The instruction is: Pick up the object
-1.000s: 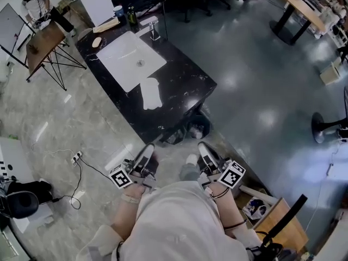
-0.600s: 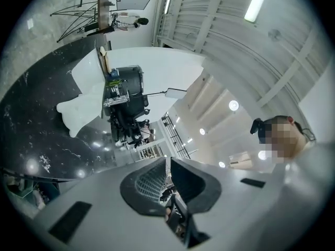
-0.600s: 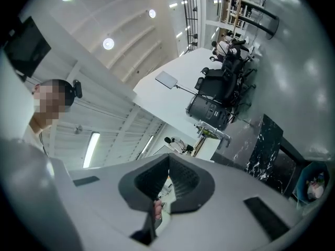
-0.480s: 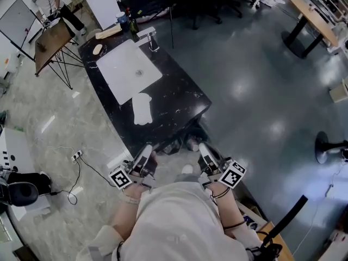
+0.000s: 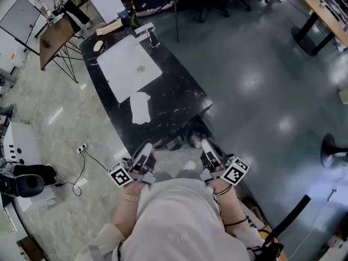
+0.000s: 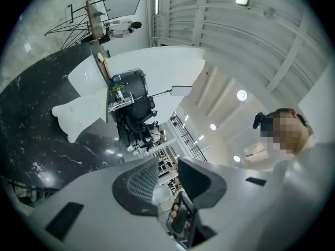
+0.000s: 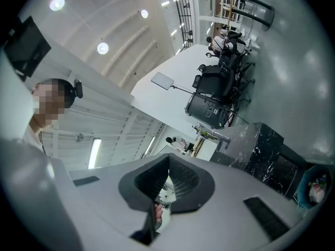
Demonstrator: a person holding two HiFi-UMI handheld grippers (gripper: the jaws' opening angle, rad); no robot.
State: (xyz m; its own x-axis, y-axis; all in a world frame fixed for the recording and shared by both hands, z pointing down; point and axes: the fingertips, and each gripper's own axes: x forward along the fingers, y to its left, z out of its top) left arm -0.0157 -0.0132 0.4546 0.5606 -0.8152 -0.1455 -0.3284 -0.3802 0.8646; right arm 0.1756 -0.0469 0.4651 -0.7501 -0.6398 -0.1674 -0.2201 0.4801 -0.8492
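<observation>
A white crumpled cloth-like object [image 5: 140, 107] lies on the black marble counter [image 5: 182, 94], just in front of the white sink [image 5: 128, 67]. The left gripper view shows the object [image 6: 78, 114] far off at the left. Both grippers are held close to the person's body, well short of the counter. My left gripper [image 5: 143, 150] [image 6: 167, 167] has a gap between its jaws, which are opening with nothing between them. The jaws of my right gripper [image 5: 207, 147] [image 7: 168, 158] meet at the tips and hold nothing.
A faucet [image 5: 147, 34] and bottles stand at the counter's far end. A bin [image 5: 194, 138] sits under the counter's near corner. A folding stand [image 5: 54, 37] is at the far left, and a power strip with cable [image 5: 81, 147] lies on the floor. A wooden crate [image 5: 261, 222] is at the right.
The head view has shifted a little, so the counter and the white object sit slightly lower and to the left. Both grippers stay by the body.
</observation>
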